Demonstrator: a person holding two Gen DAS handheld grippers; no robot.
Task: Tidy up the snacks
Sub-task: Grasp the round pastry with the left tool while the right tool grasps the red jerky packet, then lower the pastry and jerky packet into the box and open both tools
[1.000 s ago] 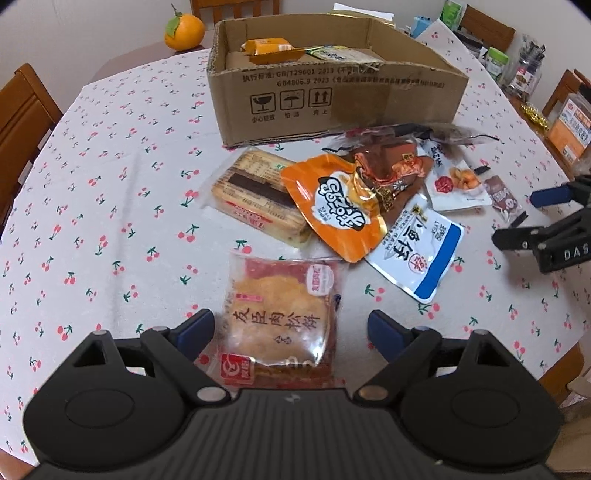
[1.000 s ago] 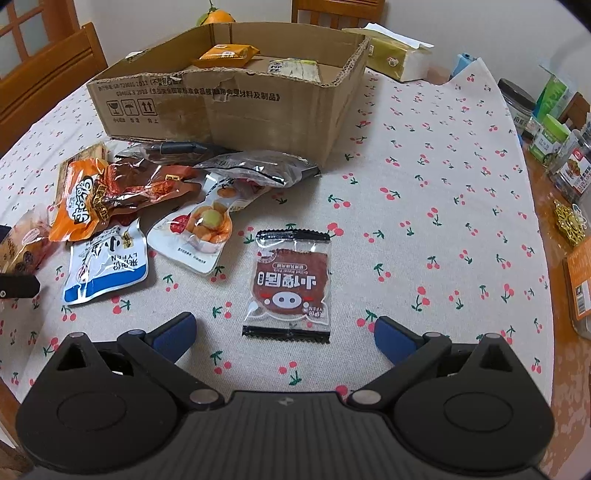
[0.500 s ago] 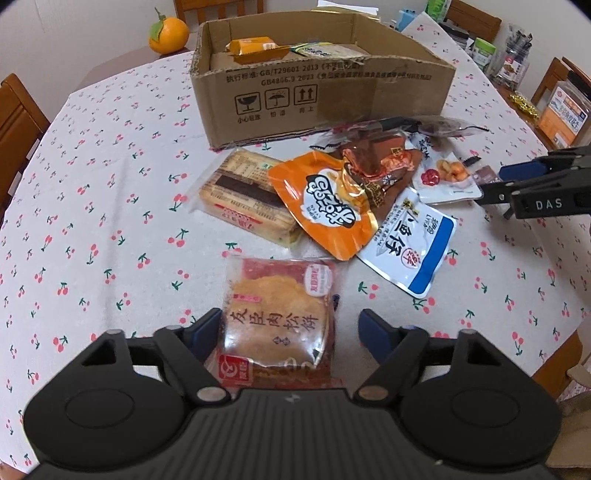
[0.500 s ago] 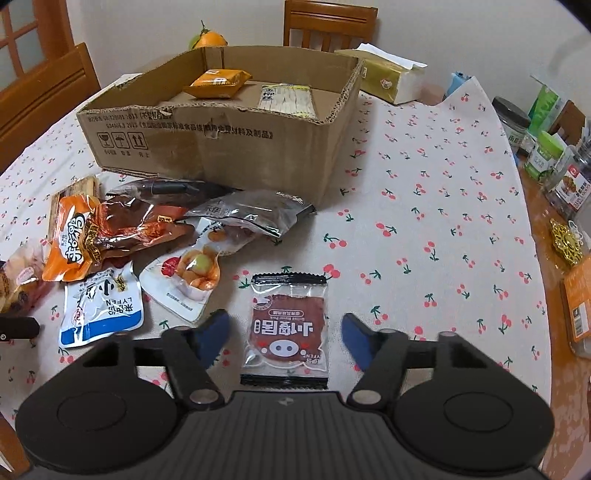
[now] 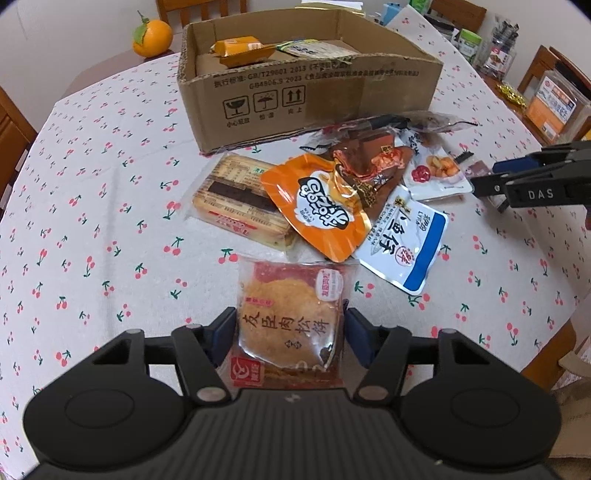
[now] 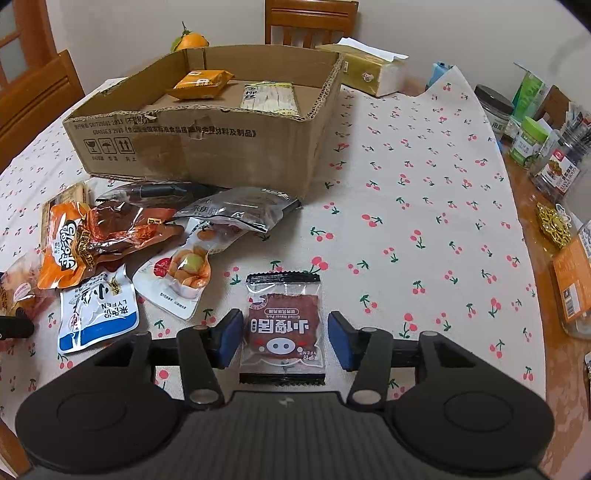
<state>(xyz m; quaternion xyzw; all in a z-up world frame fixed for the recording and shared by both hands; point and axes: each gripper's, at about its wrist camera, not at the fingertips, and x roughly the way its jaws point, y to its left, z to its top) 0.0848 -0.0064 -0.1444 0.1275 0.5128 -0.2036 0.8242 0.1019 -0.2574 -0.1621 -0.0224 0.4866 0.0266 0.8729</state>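
An open cardboard box (image 5: 306,92) stands at the back of the table, also in the right wrist view (image 6: 207,147), with two snack packs inside. Loose snack packets lie in front of it. My left gripper (image 5: 290,332) is shut on a meat floss cake packet (image 5: 291,325), pads touching both its sides. My right gripper (image 6: 282,339) straddles a small pork jerky packet (image 6: 282,328) lying on the cloth; its pads are close to the packet's sides with small gaps. The right gripper also shows at the right of the left wrist view (image 5: 532,184).
An orange pouch (image 5: 321,206), a biscuit pack (image 5: 236,199), a blue-white pouch (image 5: 406,243) and other packets lie in a pile. An orange fruit (image 5: 151,33) sits behind the box. A tissue box (image 6: 369,70) and jars (image 6: 532,140) stand at the right edge.
Both grippers moved forward over their packets and narrowed their jaws. The left closed onto the cake packet; the right closed to just outside the jerky packet.
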